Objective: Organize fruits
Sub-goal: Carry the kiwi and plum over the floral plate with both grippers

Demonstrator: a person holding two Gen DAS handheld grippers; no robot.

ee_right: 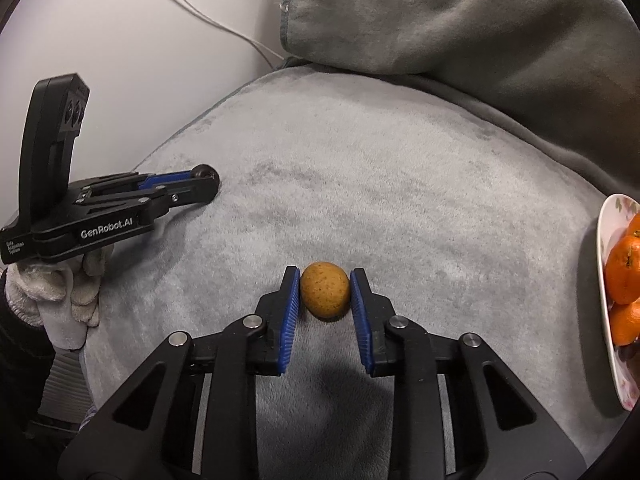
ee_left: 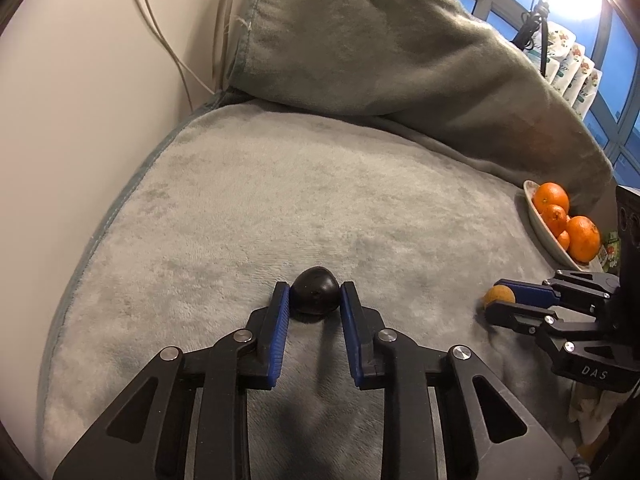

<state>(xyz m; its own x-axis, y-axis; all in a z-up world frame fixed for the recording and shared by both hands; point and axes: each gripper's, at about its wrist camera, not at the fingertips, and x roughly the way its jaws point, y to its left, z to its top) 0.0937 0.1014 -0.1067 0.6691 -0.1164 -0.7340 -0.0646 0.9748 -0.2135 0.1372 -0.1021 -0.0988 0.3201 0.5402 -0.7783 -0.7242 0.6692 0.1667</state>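
A: Fruits in hand, two items. Dark plum (ee_left: 315, 295) sits on the blanket (ee_left: 280, 200), clamped between the pads of the left claw (ee_left: 315, 294). Speckled yellow fruit (ee_right: 325, 294) sits on the same blanket, clamped by the right claw (ee_right: 325, 294). Both claws are closed on their fruit at the widest part; neither fruit is lifted yet, as far as can be judged.

B: Handling properties?

A: Judged small and light. The plum skin looks smooth and glossy, so expect some slip; the flesh probably bruises under hard pressure. The yellow fruit has a matt, pitted skin and should hold better. Grip across the middle, as now, with the ribbed blue pads square to the sides. Do not squeeze harder than needed.

B: Destination?

A: Probably the plate (ee_right: 608, 240) at the right edge, already carrying oranges (ee_left: 552, 198). It is well apart from the plum and nearer the yellow fruit. Free space on it looks limited; a round fruit may roll off the pile.

B: Surface and room?

A: Grey plush blanket over a cushioned seat, soft and yielding, so fruit sinks slightly and does not roll. A folded blanket (ee_left: 400, 40) rises behind. A white wall with loose cables (ee_left: 160, 20) stands at left, windows at far right. A gloved hand (ee_right: 76, 292) holds the left claw.
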